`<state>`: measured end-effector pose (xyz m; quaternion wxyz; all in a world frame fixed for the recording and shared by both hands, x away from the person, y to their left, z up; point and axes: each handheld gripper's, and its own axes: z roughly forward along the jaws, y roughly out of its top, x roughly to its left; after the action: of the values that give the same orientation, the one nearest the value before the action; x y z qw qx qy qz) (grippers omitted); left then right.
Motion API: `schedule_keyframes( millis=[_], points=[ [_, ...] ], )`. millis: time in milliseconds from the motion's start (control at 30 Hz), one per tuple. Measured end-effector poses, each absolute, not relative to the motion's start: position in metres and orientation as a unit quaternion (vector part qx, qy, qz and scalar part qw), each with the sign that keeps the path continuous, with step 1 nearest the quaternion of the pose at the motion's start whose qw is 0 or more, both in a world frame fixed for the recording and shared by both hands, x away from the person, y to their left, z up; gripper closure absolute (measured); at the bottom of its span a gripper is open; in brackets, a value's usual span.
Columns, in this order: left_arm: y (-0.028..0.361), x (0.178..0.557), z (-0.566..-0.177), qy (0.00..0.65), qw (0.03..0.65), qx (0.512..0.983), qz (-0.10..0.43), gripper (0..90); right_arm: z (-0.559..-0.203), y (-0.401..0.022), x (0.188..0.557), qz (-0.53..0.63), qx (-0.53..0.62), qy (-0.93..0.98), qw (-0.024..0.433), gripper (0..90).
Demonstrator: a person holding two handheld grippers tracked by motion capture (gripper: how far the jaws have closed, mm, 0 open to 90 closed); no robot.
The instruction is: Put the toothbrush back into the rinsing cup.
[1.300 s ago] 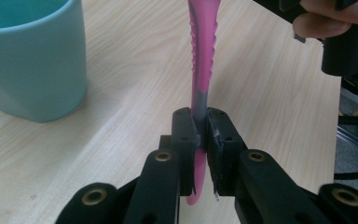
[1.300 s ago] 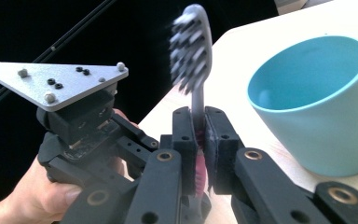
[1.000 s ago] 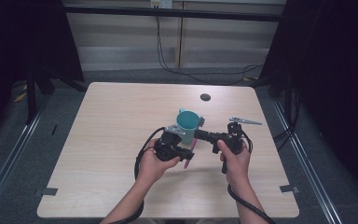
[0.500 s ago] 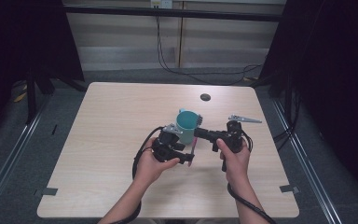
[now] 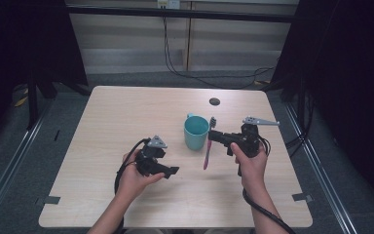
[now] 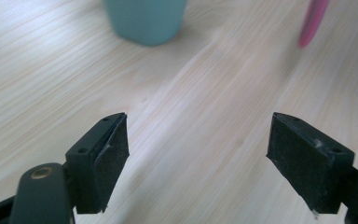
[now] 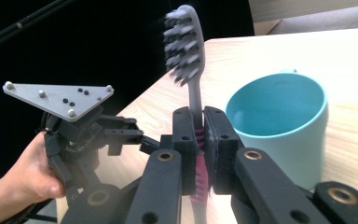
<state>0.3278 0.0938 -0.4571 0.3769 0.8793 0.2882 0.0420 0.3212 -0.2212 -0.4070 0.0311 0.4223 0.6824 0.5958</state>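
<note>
A teal mug (image 5: 196, 132) stands upright near the middle of the wooden table (image 5: 126, 117). My right gripper (image 5: 213, 137) is shut on a toothbrush (image 5: 208, 152) just right of the mug, bristles up and pink handle hanging down. In the right gripper view the pads clamp the toothbrush (image 7: 186, 51) by its neck, with the mug (image 7: 279, 126) behind it. My left gripper (image 5: 171, 171) sits lower left of the mug, and its jaws have just been opening. The left gripper (image 6: 198, 158) is open over bare wood with nothing between its pads, and the mug (image 6: 144, 21) lies ahead of it.
A small dark round disc (image 5: 215, 101) lies on the table behind the mug. Cables (image 5: 175, 58) hang down the wall beyond the far edge. Bare tabletop stretches to the left and along the near edge.
My left gripper has drawn back from the mug toward the near left and its jaws have opened wide. The right gripper has stayed put, shut on the toothbrush.
</note>
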Motion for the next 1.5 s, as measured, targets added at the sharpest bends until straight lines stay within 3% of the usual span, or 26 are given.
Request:
schedule_keyframes(
  millis=[500, 967, 1500],
  points=[
    [0.148, 0.32, -0.479, 0.309, 0.356, 0.875, 0.112, 19.1, -0.397, -0.226, 0.323, 0.584, 0.417, 0.694, 0.054, 83.8],
    [0.164, 0.318, -0.501, 0.323, 0.344, 0.874, 0.116, 18.2, -0.388, -0.226, 0.329, 0.58, 0.412, 0.7, 0.063, 83.9],
    [0.174, 0.313, -0.509, 0.305, 0.371, 0.868, 0.124, 15.0, -0.369, -0.225, 0.336, 0.584, 0.403, 0.7, 0.082, 83.8]
  ],
)
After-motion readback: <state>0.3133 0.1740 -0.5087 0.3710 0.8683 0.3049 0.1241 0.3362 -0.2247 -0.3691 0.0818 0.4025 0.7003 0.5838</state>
